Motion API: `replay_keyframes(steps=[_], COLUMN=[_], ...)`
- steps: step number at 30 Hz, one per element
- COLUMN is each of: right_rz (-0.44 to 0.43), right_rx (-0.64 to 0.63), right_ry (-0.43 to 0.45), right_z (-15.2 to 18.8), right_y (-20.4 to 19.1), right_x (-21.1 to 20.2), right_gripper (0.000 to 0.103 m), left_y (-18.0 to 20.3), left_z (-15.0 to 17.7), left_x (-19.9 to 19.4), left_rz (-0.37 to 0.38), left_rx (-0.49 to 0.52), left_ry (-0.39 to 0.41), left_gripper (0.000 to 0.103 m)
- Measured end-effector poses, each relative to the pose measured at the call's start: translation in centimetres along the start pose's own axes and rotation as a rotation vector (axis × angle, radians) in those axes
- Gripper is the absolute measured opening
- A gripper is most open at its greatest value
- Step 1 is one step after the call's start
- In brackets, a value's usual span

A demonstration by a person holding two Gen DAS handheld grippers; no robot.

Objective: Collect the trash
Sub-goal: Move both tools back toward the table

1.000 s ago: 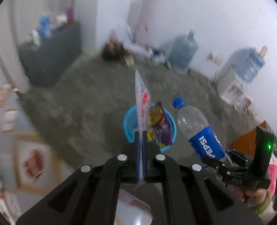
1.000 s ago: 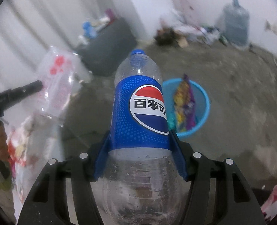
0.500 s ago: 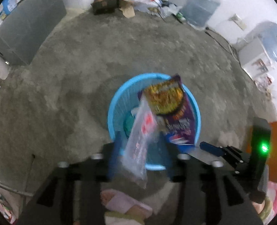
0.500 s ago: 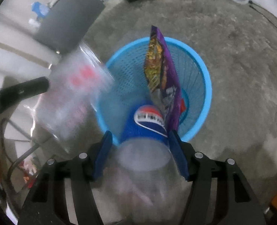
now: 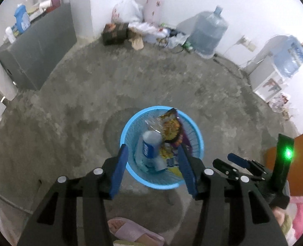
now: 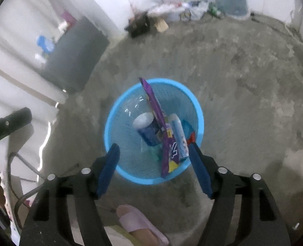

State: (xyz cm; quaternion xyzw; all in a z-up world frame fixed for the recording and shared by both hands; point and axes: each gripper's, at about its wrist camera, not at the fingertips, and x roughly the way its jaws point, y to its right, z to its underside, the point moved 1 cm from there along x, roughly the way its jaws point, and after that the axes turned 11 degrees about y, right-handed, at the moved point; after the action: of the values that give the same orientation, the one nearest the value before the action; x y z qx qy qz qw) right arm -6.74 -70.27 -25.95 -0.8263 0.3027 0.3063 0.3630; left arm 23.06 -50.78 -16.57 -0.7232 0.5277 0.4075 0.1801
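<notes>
A blue mesh basket (image 5: 123,137) (image 6: 110,121) stands on the concrete floor, right below both grippers. Inside it lie a Pepsi bottle (image 5: 149,143) (image 6: 146,128), a purple and yellow chip bag (image 5: 171,126) (image 6: 156,110) and a clear wrapper (image 5: 151,123). My left gripper (image 5: 151,147) hangs over the basket, its jaws opening with nothing held between them. My right gripper (image 6: 154,146) also hangs over it, jaws opening and empty; in the left wrist view the right gripper (image 5: 223,158) shows at the right. One black finger (image 6: 12,121) of the left gripper shows in the right wrist view.
A foot in a pink slipper (image 5: 131,231) (image 6: 139,223) stands just in front of the basket. A grey cabinet (image 5: 38,51) lines the left wall. Water jugs (image 5: 209,34), a white dispenser (image 5: 268,78) and a clutter pile (image 5: 143,32) sit along the far wall.
The left gripper let go of the clear wrapper and the right let go of the Pepsi bottle; both now lie in the basket. Both hands came down over the basket and their jaws widened.
</notes>
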Motion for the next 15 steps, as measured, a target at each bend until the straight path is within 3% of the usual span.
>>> replay_keyframes(steps=[6,10,15], right_rz=[-0.062,-0.153,-0.282], right_rx=[-0.173,-0.251,-0.386], right_ry=[0.092,0.163,0.22], right_z=[1.0,1.3,2.5], right_y=[-4.1,-7.3,-12.8], right_x=[-5.3,-8.8,-11.9], right_gripper=[0.073,0.073,0.073], left_y=[-1.3,-4.3,-9.9], left_z=[2.6,6.6,13.8], left_x=[-10.6,-19.2,-29.4], left_rz=[-0.03,-0.07,-0.209], left_rx=[0.01,-0.042,-0.128], left_ry=[0.146,0.273,0.42], left_gripper=[0.06,0.063,0.063])
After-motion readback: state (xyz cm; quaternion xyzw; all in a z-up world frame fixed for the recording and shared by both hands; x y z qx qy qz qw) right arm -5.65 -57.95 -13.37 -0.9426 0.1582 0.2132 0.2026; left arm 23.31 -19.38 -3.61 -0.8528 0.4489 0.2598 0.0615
